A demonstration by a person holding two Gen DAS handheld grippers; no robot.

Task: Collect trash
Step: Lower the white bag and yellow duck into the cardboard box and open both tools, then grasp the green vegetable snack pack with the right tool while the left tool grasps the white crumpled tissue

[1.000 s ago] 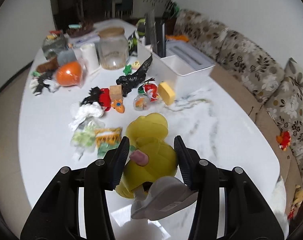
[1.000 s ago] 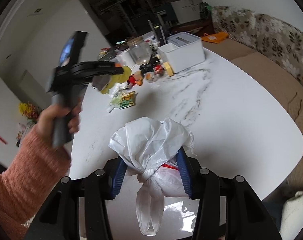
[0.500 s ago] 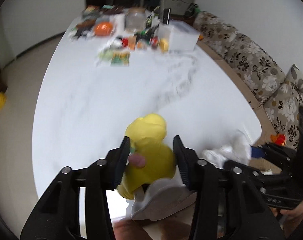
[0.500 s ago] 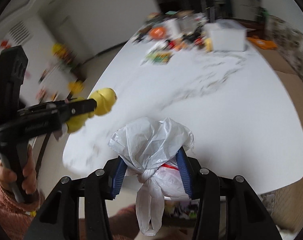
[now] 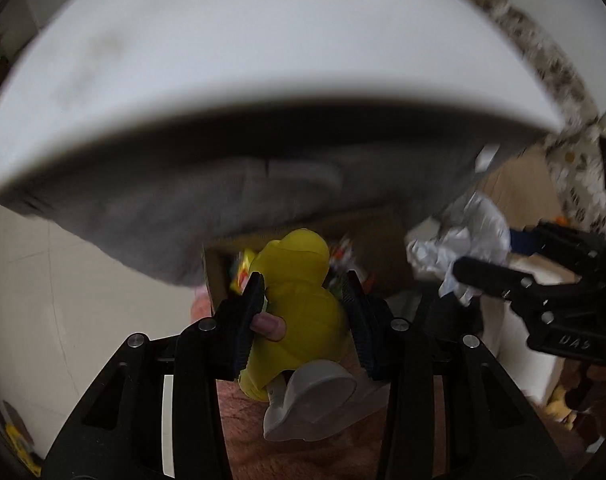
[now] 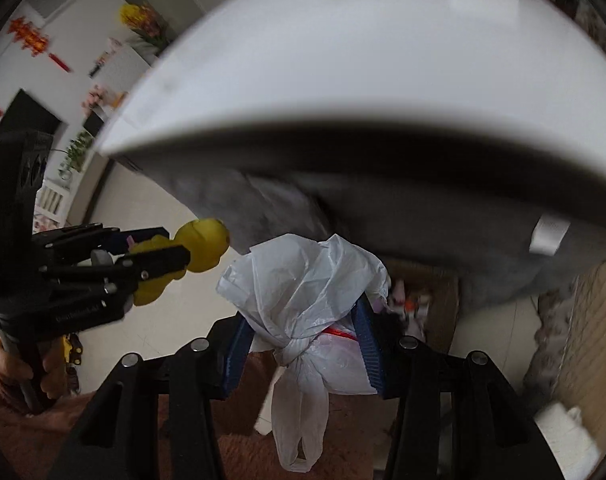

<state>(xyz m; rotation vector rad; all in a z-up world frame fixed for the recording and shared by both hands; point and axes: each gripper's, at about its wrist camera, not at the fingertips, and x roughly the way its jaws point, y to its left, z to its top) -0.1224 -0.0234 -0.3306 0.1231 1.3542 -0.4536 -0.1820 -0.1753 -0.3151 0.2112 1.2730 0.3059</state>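
White, smooth round tabletop (image 5: pixel 263 60) curves overhead, its underside grey. Cardboard box (image 5: pixel 383 240) of clutter sits on the floor beneath. Right gripper (image 6: pixel 303 340) clamps a crinkly knotted white plastic bag (image 6: pixel 303 292); left gripper (image 5: pixel 303 304) clamps a glossy yellow rubber duck (image 5: pixel 299 292) above the box

Left wrist view: sits close below the worktop (image 5: pixel 263 60) edge, facing down toward a cardboard box (image 5: pixel 383 240) on the floor.
Right wrist view: same low spot, angled leftward.
Shared: worktop underside, box, each other's claw.
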